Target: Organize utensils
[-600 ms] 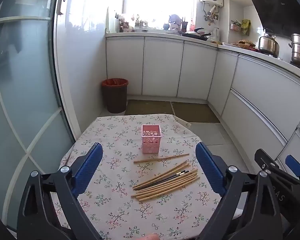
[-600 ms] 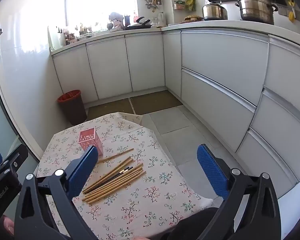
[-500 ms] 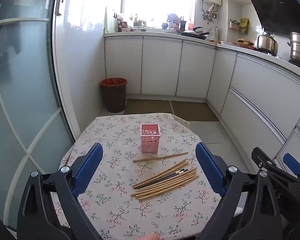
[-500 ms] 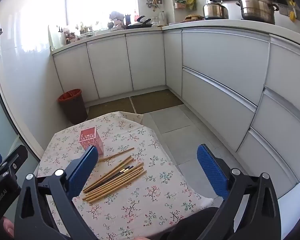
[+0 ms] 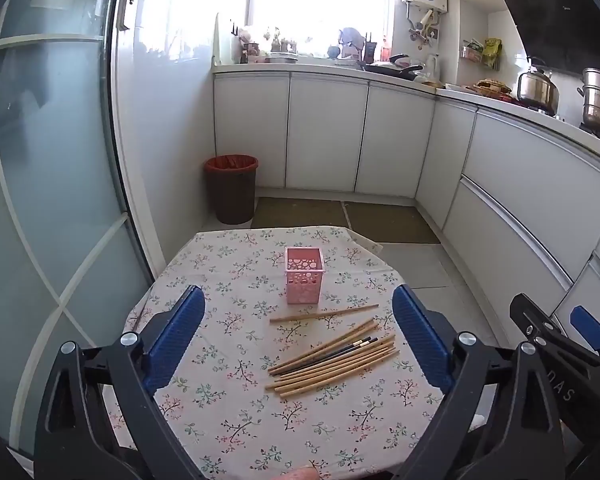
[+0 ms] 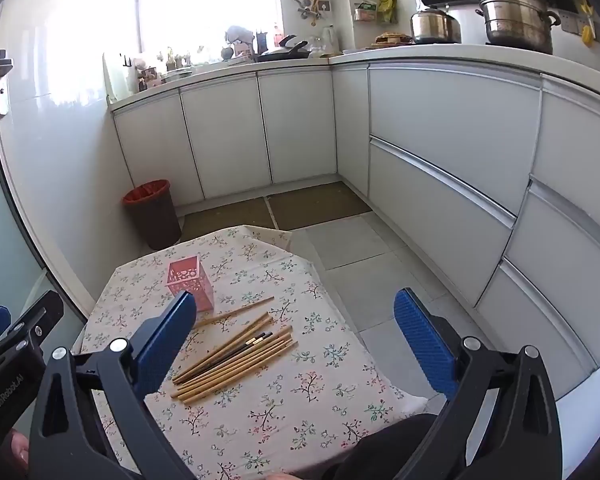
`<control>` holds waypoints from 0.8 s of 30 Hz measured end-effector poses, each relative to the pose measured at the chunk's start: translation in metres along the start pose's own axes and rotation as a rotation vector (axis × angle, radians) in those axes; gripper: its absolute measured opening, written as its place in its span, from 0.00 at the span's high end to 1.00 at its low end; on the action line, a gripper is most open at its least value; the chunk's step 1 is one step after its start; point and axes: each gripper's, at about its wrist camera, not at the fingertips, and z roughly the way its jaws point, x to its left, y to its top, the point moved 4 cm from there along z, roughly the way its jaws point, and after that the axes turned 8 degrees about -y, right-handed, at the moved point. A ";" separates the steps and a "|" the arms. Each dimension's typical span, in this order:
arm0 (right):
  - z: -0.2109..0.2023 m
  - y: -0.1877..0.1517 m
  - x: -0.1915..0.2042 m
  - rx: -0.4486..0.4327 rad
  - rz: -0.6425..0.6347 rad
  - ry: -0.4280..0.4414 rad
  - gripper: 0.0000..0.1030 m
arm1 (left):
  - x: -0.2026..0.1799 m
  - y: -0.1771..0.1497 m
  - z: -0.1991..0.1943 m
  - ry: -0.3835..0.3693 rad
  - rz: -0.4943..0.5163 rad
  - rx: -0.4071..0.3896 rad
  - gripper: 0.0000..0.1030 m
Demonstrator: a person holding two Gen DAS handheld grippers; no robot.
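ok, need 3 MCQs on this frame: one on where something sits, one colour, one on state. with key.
1. Where does the lone chopstick lie?
A. Inside the holder
B. On the cloth between the holder and the chopstick pile
C. On the floor

2. What colour is the perforated holder?
A. Pink
B. Green
C. Black

3. What is the state of the left gripper and right gripper?
A. Both shut on chopsticks
B. Left shut, right open
C. Both open and holding nothing

Key:
1 B: it lies flat on the floral tablecloth, nearer than the holder and beyond the chopstick pile.
2 A: its walls are pink in both views.
3 C: each pair of blue pads stands wide apart with nothing between them.
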 end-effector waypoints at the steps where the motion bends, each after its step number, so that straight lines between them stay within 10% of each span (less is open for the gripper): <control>1: -0.001 -0.001 0.000 0.000 -0.001 0.001 0.06 | 0.000 0.000 0.000 0.000 0.000 0.001 0.12; 24: 0.000 0.000 0.001 0.020 0.004 0.016 0.06 | 0.003 -0.003 -0.001 0.009 0.001 0.004 0.09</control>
